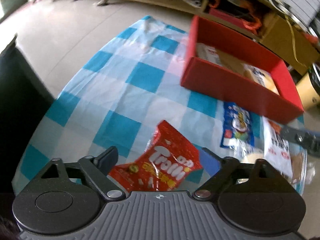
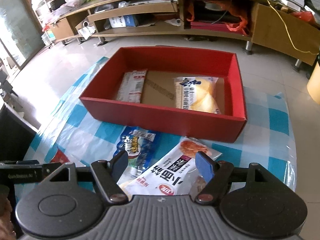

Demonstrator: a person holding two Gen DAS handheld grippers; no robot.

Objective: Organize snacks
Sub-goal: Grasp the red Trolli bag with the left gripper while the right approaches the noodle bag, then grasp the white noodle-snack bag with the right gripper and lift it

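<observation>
Closest in, the left tongs [image 1: 159,156] are hanging wide apart over one red candy bag [image 1: 160,164] without pinching it, and the right tongs [image 2: 163,163] are standing apart over one white snack bag [image 2: 170,178], their blue pads not pressing on it. Three loose bags are lying on the checked desk [image 1: 112,92], counting one blue bag [image 2: 136,146] that is blurry and partly hidden, with lots of bare cloth showing on the left. Farther back, one red box [image 2: 160,118] is sitting near the desk's far edge, holding two packs, a white one [image 2: 133,86] and a yellow bread one [image 2: 198,95].
</observation>
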